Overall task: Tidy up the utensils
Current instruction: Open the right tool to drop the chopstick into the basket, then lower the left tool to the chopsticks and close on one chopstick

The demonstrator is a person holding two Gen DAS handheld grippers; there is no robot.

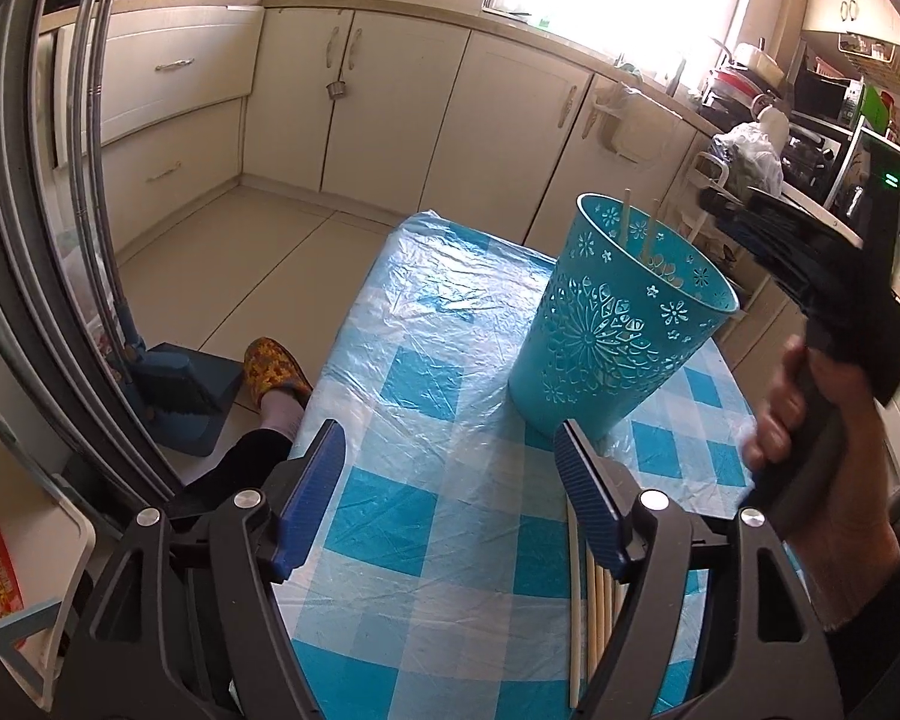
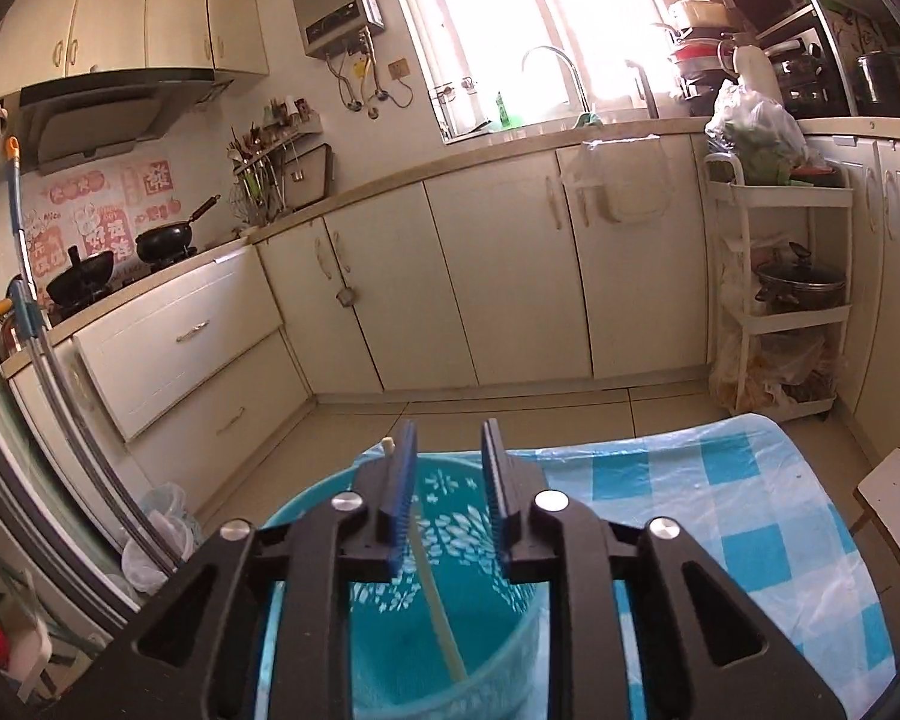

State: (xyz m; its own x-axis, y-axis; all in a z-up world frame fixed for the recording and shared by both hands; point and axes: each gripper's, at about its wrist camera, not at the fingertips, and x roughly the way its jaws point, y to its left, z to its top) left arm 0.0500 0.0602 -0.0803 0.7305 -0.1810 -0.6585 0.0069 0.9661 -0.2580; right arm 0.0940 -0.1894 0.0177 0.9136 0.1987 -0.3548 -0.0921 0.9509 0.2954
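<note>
A teal cut-out holder (image 1: 621, 324) stands on the blue-and-white checked table (image 1: 426, 360), with two pale chopsticks (image 1: 625, 222) leaning inside. My left gripper (image 1: 450, 450) is open and empty, low over the table in front of the holder. Several more chopsticks (image 1: 594, 606) lie on the table under its right finger. My right gripper (image 2: 447, 450) is open, directly above the holder's mouth (image 2: 450, 618); a chopstick (image 2: 435, 600) stands inside below its fingers, apart from them. The right gripper's body (image 1: 822, 276) also shows in the left wrist view, held by a hand.
The table's left edge (image 1: 330, 384) drops to the floor, where a slippered foot (image 1: 273, 372) and a blue dustpan (image 1: 186, 396) sit. Kitchen cabinets (image 2: 498, 276) run along the far walls. A white rack (image 2: 780, 300) with a pot stands at the right.
</note>
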